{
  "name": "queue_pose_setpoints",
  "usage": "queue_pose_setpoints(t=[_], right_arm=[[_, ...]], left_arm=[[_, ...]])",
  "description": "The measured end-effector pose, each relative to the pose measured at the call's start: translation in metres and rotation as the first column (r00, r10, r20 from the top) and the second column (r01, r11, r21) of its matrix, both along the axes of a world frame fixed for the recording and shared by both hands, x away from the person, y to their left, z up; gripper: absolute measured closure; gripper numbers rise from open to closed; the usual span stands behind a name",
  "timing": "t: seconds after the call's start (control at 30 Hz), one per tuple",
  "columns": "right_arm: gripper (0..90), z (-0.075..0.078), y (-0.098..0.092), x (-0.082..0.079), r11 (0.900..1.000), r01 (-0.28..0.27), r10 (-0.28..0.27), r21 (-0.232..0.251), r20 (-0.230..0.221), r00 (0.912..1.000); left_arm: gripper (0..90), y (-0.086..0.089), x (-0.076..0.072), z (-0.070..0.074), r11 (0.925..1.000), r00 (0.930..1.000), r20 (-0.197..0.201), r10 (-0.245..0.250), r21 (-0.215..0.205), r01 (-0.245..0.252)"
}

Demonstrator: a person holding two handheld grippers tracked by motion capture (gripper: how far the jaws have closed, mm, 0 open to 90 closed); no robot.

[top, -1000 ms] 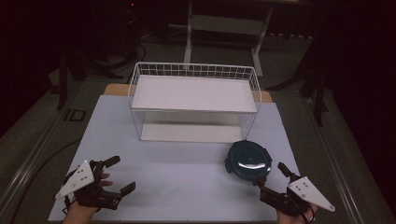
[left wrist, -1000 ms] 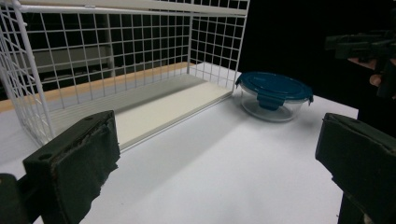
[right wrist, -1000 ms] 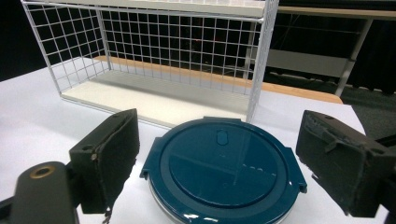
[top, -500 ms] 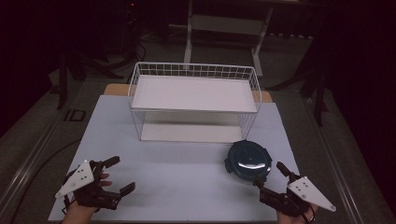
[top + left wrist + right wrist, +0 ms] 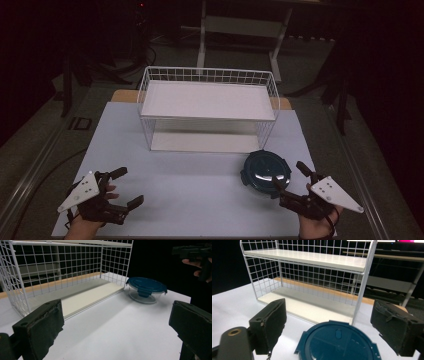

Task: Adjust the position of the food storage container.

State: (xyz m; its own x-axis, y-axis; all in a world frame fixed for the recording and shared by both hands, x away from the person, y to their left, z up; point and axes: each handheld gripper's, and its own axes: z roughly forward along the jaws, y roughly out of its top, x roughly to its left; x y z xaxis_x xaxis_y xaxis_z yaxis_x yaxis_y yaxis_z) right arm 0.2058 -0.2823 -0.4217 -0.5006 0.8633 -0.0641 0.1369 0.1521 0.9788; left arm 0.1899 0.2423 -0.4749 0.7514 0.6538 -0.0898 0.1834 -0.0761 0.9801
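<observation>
A round glass container with a dark blue clip lid (image 5: 265,172) sits on the white table, front right of the wire shelf. My right gripper (image 5: 291,176) stands open just behind it on the near side; in the right gripper view the lid (image 5: 337,342) lies low between the two spread jaws. At the front left, my left gripper (image 5: 127,187) is open over bare table with nothing between its fingers. The left gripper view has the container (image 5: 146,289) far off to the right.
A white wire shelf rack (image 5: 208,108) with two white boards stands across the middle of the white table top (image 5: 200,195). Dark floor, stands and cables surround the table. The table's front edge lies close under both hands.
</observation>
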Motion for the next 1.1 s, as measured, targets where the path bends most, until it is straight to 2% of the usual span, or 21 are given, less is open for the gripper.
queue_pose_setpoints(t=[0.03, 0.07, 0.1, 0.13, 0.17, 0.2, 0.23, 0.37, 0.4, 0.5, 0.53, 0.57, 0.6, 0.63, 0.73, 0.9, 0.93, 1.0, 1.1], right_arm=[[13.0, 0.0, 0.0, 0.0, 1.0, 0.0, 0.0, 0.0, 0.0, 1.0], [12.3, 0.003, -0.003, 0.006, 1.0, 0.002, -0.002, -0.005, -0.026, 0.9997], [12.3, 0.003, -0.003, 0.006, 1.0, 0.002, -0.002, -0.005, -0.026, 0.9997], [11.3, 0.004, -0.006, 0.013, 1.0, -0.017, 0.018, 0.012, -0.057, 0.9982], [11.3, 0.004, -0.006, 0.013, 1.0, -0.017, 0.018, 0.012, -0.057, 0.9982], [10.8, 0.004, -0.007, 0.017, 1.0, -0.021, 0.022, 0.012, -0.077, 0.9968], [10.8, 0.005, -0.007, 0.021, 1.0, -0.002, 0.003, 0.012, -0.082, 0.9966], [10.7, 0.005, -0.01, 0.031, 1.0, 0.01, -0.008, 0.022, -0.085, 0.9963], [13.4, 0.004, -0.013, 0.038, 1.0, -0.005, 0.006, 0.015, -0.098, 0.9952], [17.6, 0.002, -0.017, 0.045, 1.0, 0.009, -0.006, 0.025, -0.114, 0.9935], [22.0, 0.001, -0.019, 0.047, 1.0, 0.011, -0.008, 0.028, -0.124, 0.9923], [27.2, -0.002, -0.022, 0.051, 0.999, 0.036, -0.034, 0.014, -0.137, 0.99], [27.2, -0.002, -0.022, 0.051, 0.999, 0.036, -0.034, 0.014, -0.137, 0.99], [38.7, -0.009, -0.028, 0.059, 0.998, 0.062, -0.065, -0.026, -0.163, 0.9844], [51.4, -0.018, -0.035, 0.068, 0.995, 0.087, -0.097, -0.055, -0.197, 0.9756], [67.5, -0.031, -0.042, 0.078, 0.989, 0.109, -0.129, -0.101, -0.228, 0.9651], [67.5, -0.031, -0.042, 0.078, 0.989, 0.109, -0.129, -0.101, -0.228, 0.9651], [77.4, -0.038, -0.045, 0.082, 0.985, 0.118, -0.146, -0.126, -0.244, 0.9588], [84.9, -0.045, -0.048, 0.086, 0.98, 0.121, -0.16, -0.158, -0.264, 0.9512]], left_arm=[[0.0, 0.0, 0.0, 0.0, 1.0, 1.0, -0.002, -0.002, 0.0, 0.002], [0.0, 0.0, 0.001, 0.0, 1.0, 1.0, -0.002, -0.005, 0.001, 0.005], [0.0, 0.0, 0.001, 0.0, 1.0, 1.0, -0.002, -0.005, 0.001, 0.005], [0.0, 0.0, 0.001, -0.001, 1.0, 1.0, -0.004, -0.006, 0.001, 0.006], [0.0, 0.0, 0.001, -0.001, 1.0, 1.0, -0.005, -0.006, 0.001, 0.006], [0.0, 0.0, 0.001, -0.001, 1.0, 0.9999, -0.006, -0.008, 0.0, 0.008], [0.0, 0.0, 0.001, -0.001, 1.0, 0.9999, -0.006, -0.008, -0.001, 0.008], [0.0, -0.001, 0.001, -0.001, 0.9999, 0.9999, -0.006, -0.01, -0.002, 0.01], [0.0, -0.001, 0.001, -0.001, 0.9999, 0.9999, -0.008, -0.012, -0.003, 0.012], [0.0, -0.001, 0.001, -0.001, 0.9999, 0.9999, -0.009, -0.013, 0.0, 0.013], [0.0, -0.002, 0.001, -0.001, 0.9999, 0.9999, -0.009, -0.013, 0.001, 0.013], [0.0, -0.002, 0.001, -0.002, 0.9999, 0.9999, -0.009, -0.013, 0.0, 0.013], [0.0, -0.002, 0.001, -0.002, 0.9999, 0.9999, -0.009, -0.013, 0.0, 0.013], [0.0, -0.001, 0.001, -0.002, 0.9999, 0.9999, -0.009, -0.013, 0.002, 0.013], [0.0, -0.001, 0.001, -0.002, 0.9999, 0.9999, -0.011, -0.012, 0.002, 0.012], [0.0, -0.002, 0.001, -0.003, 0.9999, 0.9998, -0.016, -0.012, 0.003, 0.012], [0.0, -0.002, 0.001, -0.003, 0.9999, 0.9998, -0.016, -0.012, 0.003, 0.012], [0.0, -0.002, 0.001, -0.003, 0.9999, 0.9998, -0.015, -0.013, 0.003, 0.013], [0.0, -0.002, 0.001, -0.003, 0.9999, 0.9998, -0.016, -0.013, 0.003, 0.013]])
